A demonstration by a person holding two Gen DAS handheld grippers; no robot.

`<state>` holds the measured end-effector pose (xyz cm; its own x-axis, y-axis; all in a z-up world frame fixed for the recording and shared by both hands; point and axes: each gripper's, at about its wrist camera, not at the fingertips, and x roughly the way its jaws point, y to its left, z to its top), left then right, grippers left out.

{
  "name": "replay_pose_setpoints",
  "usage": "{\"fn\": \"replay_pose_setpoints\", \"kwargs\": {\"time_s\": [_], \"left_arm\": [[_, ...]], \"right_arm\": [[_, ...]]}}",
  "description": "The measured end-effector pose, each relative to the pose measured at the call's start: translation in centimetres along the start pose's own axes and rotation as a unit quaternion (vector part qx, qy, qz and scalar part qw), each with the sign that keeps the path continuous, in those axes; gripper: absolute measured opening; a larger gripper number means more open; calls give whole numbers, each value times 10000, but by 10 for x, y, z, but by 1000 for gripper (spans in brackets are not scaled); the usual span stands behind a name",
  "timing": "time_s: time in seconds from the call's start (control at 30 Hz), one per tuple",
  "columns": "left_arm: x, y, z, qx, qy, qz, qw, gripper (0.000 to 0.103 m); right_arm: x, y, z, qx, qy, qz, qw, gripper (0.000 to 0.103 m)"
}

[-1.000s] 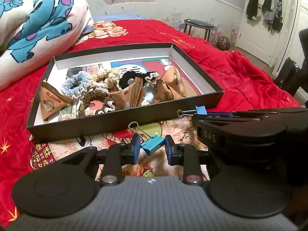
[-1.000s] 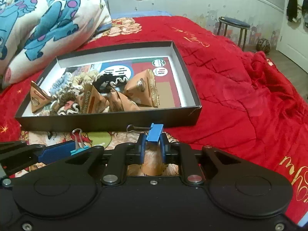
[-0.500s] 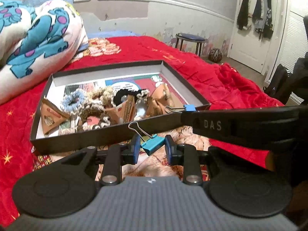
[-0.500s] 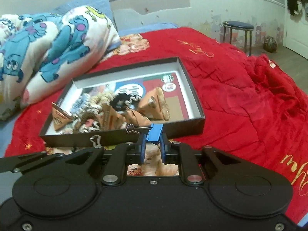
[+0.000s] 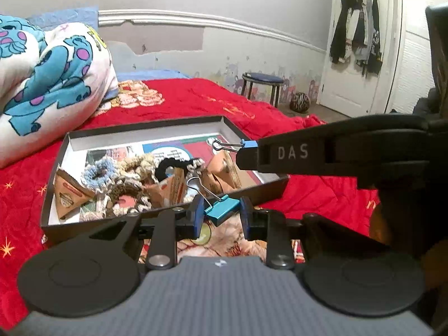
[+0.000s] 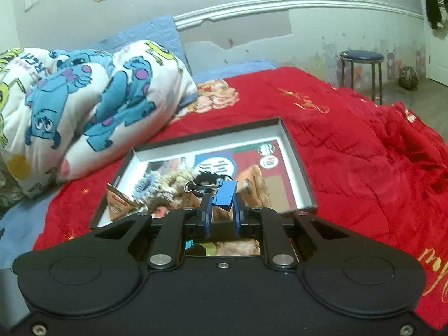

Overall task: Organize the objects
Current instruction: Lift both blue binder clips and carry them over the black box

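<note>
A shallow black box lies on the red bedspread, holding several crochet scrunchies and brown triangular packets. My left gripper is shut on a teal binder clip, held above the box's near edge. My right gripper is shut on a blue binder clip, held above the box. In the left wrist view the right gripper reaches in from the right with its blue clip over the box's right part.
A rolled monster-print blanket lies left of the box. The red bedspread extends right. A blue stool and a white door with hanging clothes stand beyond the bed.
Both grippers have risen from the bedspread in front of the box with their clips. The right gripper has moved forward over the box.
</note>
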<state>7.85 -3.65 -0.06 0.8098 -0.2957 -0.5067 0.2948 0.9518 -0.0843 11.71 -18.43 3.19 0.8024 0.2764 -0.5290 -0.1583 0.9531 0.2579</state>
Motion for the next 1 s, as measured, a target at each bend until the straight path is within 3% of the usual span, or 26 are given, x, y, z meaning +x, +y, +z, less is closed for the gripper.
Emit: {"fn": "replay_pose_setpoints", "kwargs": {"time_s": [0.13,0.47,1.0], "left_arm": [[-5,7,7,17,-234,-4,9997,31],[-7,29,25,-204,-631,55,9978,31],[21,47,53,-473,-748,194,9959,31]], "right_arm": [[-4,-3,9,159,-90,238,9995,15],[-5,2,30,-90,-514,210,9984,15],[26,-6,46,-24,-572,416,9975,15]]}}
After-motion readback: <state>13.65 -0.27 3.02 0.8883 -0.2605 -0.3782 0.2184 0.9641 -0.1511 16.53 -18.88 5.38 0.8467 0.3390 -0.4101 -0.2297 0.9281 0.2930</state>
